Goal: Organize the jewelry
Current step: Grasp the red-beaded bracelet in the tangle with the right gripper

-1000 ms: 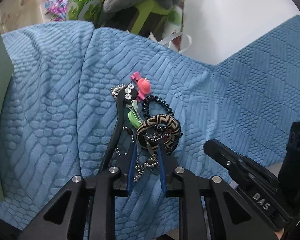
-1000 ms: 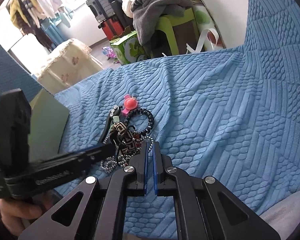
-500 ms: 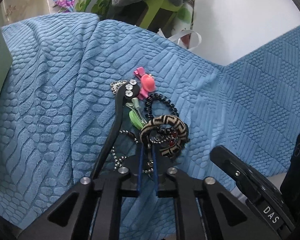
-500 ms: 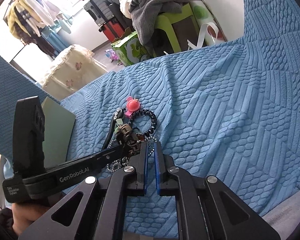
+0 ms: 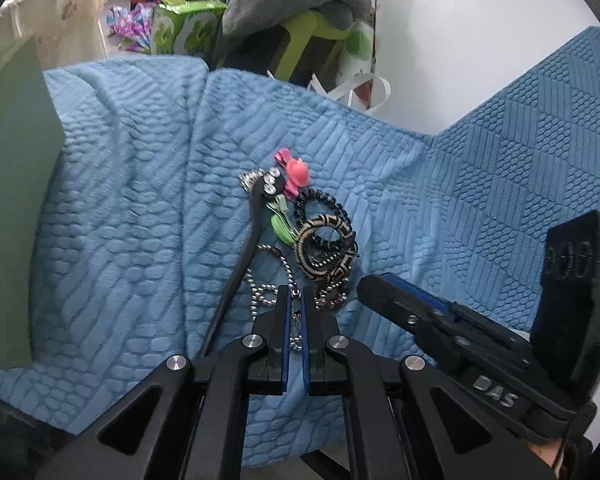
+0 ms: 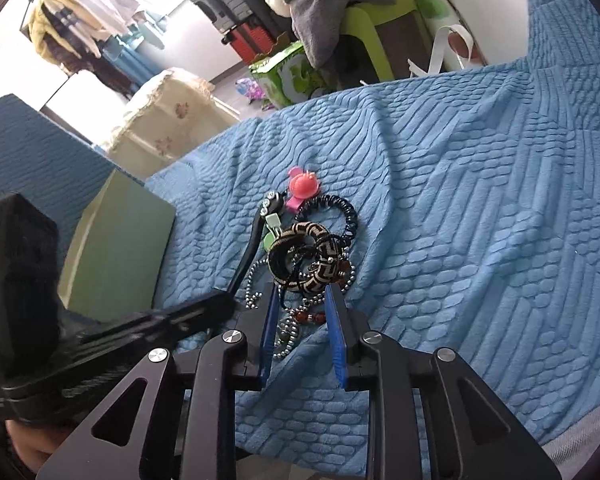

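Observation:
A tangle of jewelry lies on the blue quilted cover [image 5: 120, 200]: a silver bead chain [image 5: 260, 292], a tan-and-black woven hair tie [image 5: 326, 246], a black coil tie [image 5: 320, 204], a black headband [image 5: 248, 248], a green clip [image 5: 280, 226] and a pink clip [image 5: 296, 172]. My left gripper [image 5: 295, 296] is shut on the bead chain. My right gripper [image 6: 302, 300] is open, its jaws on either side of the chain [image 6: 296, 328] just below the woven tie [image 6: 304, 260]; it also shows in the left wrist view [image 5: 384, 286].
A pale green box [image 6: 116, 248] stands at the left of the pile, also in the left wrist view [image 5: 12, 208]. Beyond the cover's far edge are a green stool with grey clothes [image 6: 340, 4], a green carton [image 5: 184, 24] and a white wall [image 5: 480, 40].
My left gripper closed on the bead chain and drew back a little. My right gripper opened and moved in over the pile beside the left one.

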